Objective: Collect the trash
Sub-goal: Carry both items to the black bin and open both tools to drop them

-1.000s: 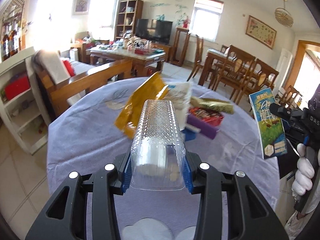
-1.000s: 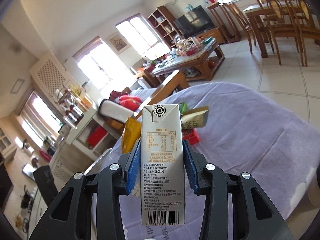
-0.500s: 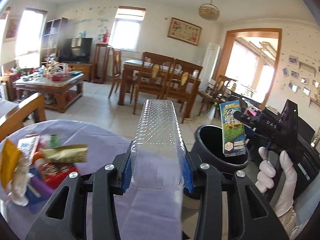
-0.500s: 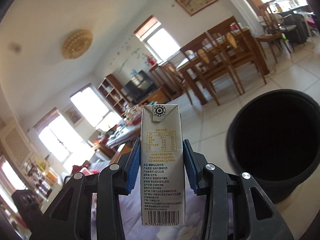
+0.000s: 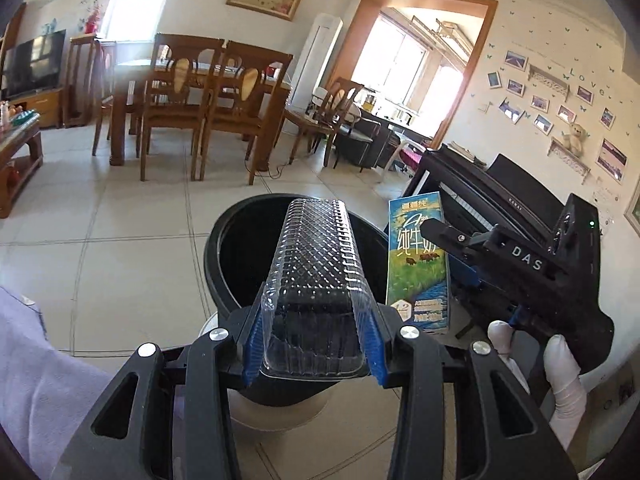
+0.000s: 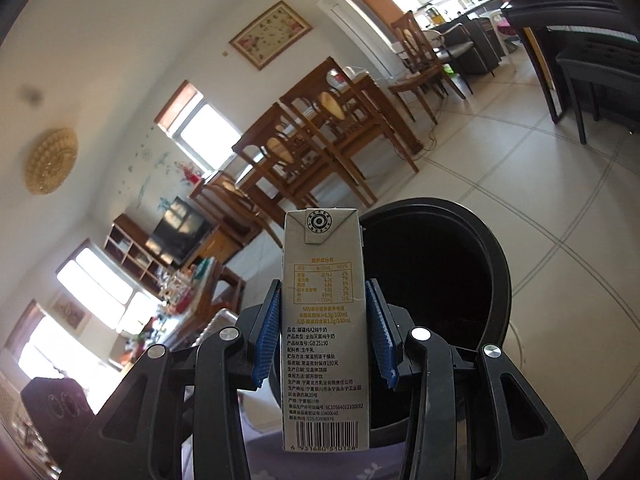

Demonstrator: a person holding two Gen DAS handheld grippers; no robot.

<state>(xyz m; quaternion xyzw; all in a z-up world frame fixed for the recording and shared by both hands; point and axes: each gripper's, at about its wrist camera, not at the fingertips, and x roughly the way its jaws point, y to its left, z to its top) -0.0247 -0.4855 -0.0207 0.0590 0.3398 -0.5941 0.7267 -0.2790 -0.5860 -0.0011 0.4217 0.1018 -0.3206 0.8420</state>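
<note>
Over the black trash bin (image 5: 224,248), on the tiled floor (image 5: 120,248), both claws hold trash. Left claw (image 5: 314,340) is partly closed w/ its blue pads pressed on the sides of a clear plastic clamshell box (image 5: 318,280); the box sticks out fwd along the fingers, its far end above the bin's open mouth. Right claw (image 6: 324,338) is partly closed on a milk carton (image 6: 325,320), pads clamped on its two narrow sides, carton upright w/ barcode end toward the camera. In the left view the carton (image 5: 418,268) hangs just beside the bin rim, on its right, gripped by the right claw (image 5: 448,248), which a white-gloved hand (image 5: 560,364) holds. In the right view the bin (image 6: 500,280) sits behind and right of the carton, mouth open & dark inside. Lavender cloth of the desk (image 5: 36,380) shows left of the bin. Dining chairs (image 5: 216,104) stand well beyond the bin; a black piano (image 5: 492,200) is behind it on the right
</note>
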